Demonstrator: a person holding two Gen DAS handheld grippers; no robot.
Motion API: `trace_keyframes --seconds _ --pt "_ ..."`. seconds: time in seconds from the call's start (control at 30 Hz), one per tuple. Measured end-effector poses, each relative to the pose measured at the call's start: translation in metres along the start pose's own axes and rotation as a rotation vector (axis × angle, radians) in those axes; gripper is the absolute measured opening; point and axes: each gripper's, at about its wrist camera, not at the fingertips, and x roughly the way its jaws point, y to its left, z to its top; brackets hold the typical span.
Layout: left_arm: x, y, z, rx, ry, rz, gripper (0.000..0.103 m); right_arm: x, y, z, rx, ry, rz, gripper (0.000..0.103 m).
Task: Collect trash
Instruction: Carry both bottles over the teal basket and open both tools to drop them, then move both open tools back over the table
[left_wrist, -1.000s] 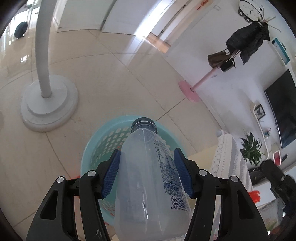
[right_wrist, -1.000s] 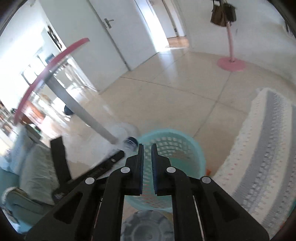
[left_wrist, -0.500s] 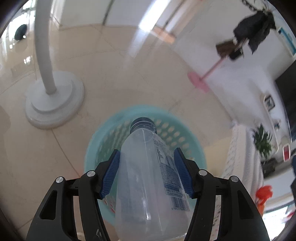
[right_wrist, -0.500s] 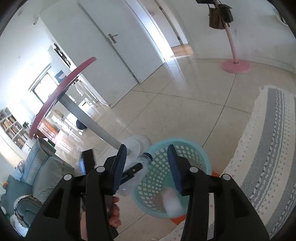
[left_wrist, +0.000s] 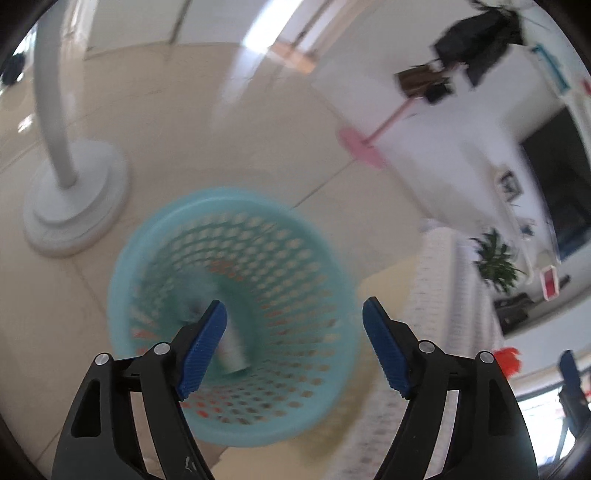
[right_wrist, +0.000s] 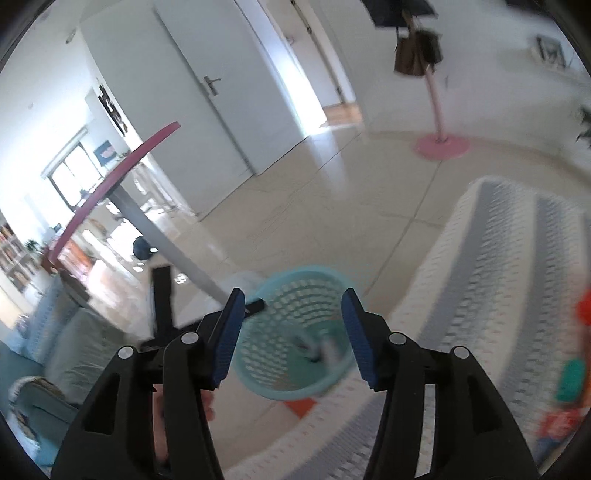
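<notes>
Nowhere legible writing; blurred basket (left_wrist: 236, 206).

A blurred clear plastic bottle (left_wrist: 231, 350) lies inside the teal perforated basket (left_wrist: 258, 432) standing on the tiled floor.

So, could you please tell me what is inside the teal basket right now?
Inside the teal basket lies a blurred pale bottle, low against the wall. The left tongs cover part of it, and motion blur hides whatever else sits on the bottom.
</notes>
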Motion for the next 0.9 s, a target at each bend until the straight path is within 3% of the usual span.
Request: trace_keyframes --seconds 0.17,0.27,0.37,0.53,0.6,0.7,0.8,0.87,0.9 --pt "-0.035 -0.079 -0.025 0.174 -0.116 -0.111 0.074 -0.066 -0.009 -0.021 -0.081 -0.110 -0.240 0.053" --pt "-0.047 -0.135 -0.053 0.295 -0.141 -0.197 0.074 -0.106 -0.029 -0.040 -0.094 -0.148 -0.390 0.053" --pt "-0.051 -0.192 -0.093 0.434 -0.103 -0.304 0.076 -0.145 -0.063 -0.059 -0.057 -0.156 -0.497 0.053" --pt "-0.035 -0.268 -0.179 0.692 0.058 -0.444 0.076 -0.212 -0.137 -0.101 0.079 -0.196 -0.666 0.053" --pt "-0.021 -0.291 -0.217 0.809 0.151 -0.468 0.076 -0.233 -0.162 -0.120 0.135 -0.204 -0.702 0.053" --pt "-0.001 -0.305 -0.251 0.922 0.223 -0.447 0.076 -0.254 -0.193 -0.146 0.196 -0.202 -0.738 0.052" --pt "0.013 -0.312 -0.275 0.964 0.248 -0.423 0.072 -0.268 -0.217 -0.172 0.268 -0.203 -0.719 0.041" --pt "0.019 -0.314 -0.283 0.988 0.269 -0.407 0.054 -0.270 -0.226 -0.185 0.292 -0.197 -0.699 0.037" --pt "0.022 -0.315 -0.289 1.001 0.297 -0.404 0.051 -0.271 -0.230 -0.190 0.302 -0.194 -0.692 0.037"
